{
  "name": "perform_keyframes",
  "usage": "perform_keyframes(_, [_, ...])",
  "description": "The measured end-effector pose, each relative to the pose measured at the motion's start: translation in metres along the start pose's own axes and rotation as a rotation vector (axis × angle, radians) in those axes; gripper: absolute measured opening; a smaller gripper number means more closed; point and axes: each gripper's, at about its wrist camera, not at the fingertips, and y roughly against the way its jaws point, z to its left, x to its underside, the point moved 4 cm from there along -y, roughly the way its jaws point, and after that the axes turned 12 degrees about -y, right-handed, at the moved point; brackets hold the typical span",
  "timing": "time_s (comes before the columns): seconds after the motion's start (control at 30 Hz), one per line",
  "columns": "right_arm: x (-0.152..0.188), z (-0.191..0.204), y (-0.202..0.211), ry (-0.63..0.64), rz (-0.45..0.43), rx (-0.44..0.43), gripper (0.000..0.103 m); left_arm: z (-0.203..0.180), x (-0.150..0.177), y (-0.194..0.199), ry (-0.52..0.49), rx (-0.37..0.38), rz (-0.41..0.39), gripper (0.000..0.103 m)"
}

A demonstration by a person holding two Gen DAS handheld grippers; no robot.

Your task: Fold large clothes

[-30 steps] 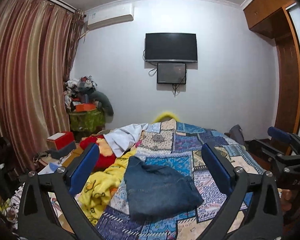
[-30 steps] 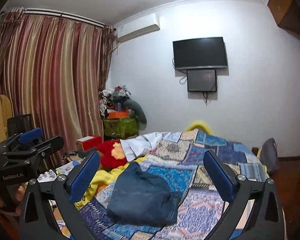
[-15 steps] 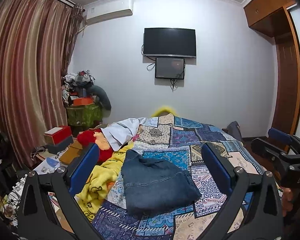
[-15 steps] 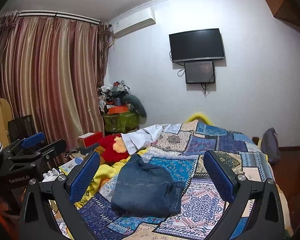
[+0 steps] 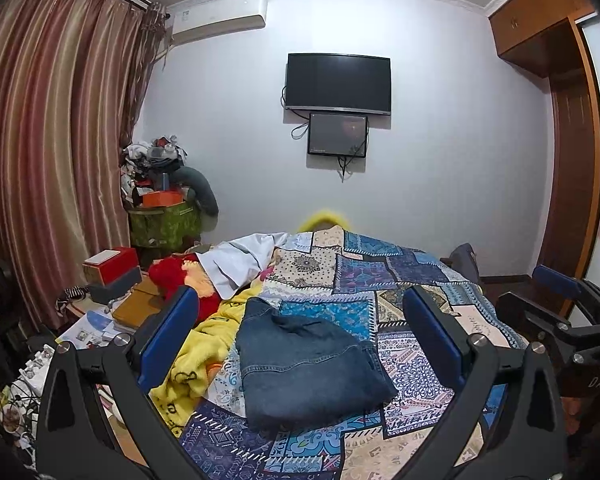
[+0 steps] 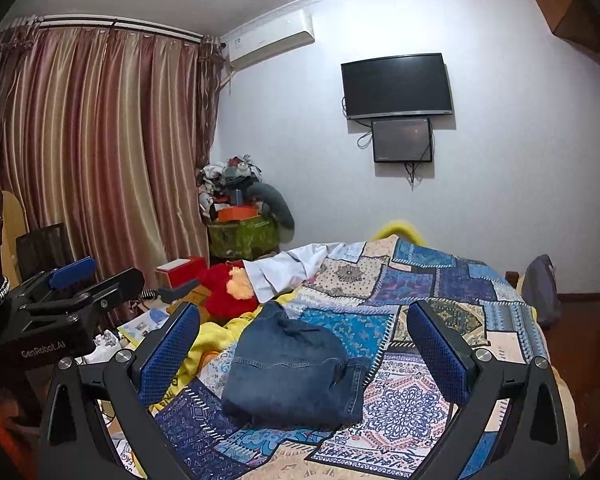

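Note:
A pair of blue jeans [image 5: 308, 364] lies folded into a thick bundle on the patchwork quilt [image 5: 380, 276] of the bed. My left gripper [image 5: 299, 300] is open, held above the bed's near end, with nothing between its blue pads. My right gripper [image 6: 303, 308] is also open and empty, and the jeans [image 6: 292, 368] lie on the quilt [image 6: 420, 280] beyond it. Each gripper shows at the edge of the other's view: the right gripper [image 5: 556, 300] at the right, the left gripper [image 6: 72, 276] at the left. Neither touches the jeans.
A yellow blanket [image 5: 188, 356], a red plush toy [image 5: 172, 276] and a white garment [image 5: 236, 260] lie along the bed's left side. A cluttered low table with a red box [image 5: 108, 264] stands by the curtain. A dark bag [image 5: 466, 260] sits at the far right of the bed.
Both views have tilted down slightly, so the jeans and the wall television sit a little higher in frame. The jeans have not moved on the bed. Both grippers stay open.

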Motion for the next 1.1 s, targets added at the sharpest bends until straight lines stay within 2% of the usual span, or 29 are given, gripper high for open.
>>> perform_keyframes(1.1, [0.0001,0.0042,-0.003,-0.011,-0.004,-0.003,0.103,0.0005,0.0033,-0.0009,0.037,0.002,0.009,0.103])
